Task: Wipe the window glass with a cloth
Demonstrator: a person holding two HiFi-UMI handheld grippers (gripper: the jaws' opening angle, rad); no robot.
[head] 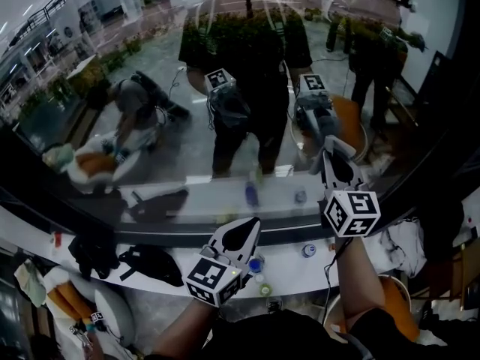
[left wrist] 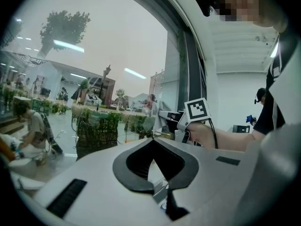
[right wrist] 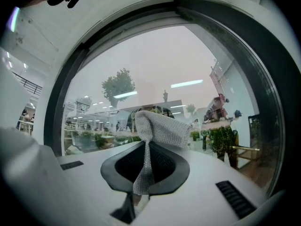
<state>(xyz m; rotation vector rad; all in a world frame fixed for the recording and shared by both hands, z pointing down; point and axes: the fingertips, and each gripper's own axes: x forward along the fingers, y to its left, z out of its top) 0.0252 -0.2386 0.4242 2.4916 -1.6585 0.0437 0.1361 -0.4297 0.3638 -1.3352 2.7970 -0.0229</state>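
Right claw (right wrist: 145,142) pinching grey cloth (right wrist: 162,125) by window glass (right wrist: 155,60), left claw (left wrist: 151,140) pressed together, empty

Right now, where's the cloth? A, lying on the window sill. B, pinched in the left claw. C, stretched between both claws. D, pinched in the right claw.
D: the right gripper view shows the grey cloth clamped in the right claw, while the left claw is closed with nothing in it.
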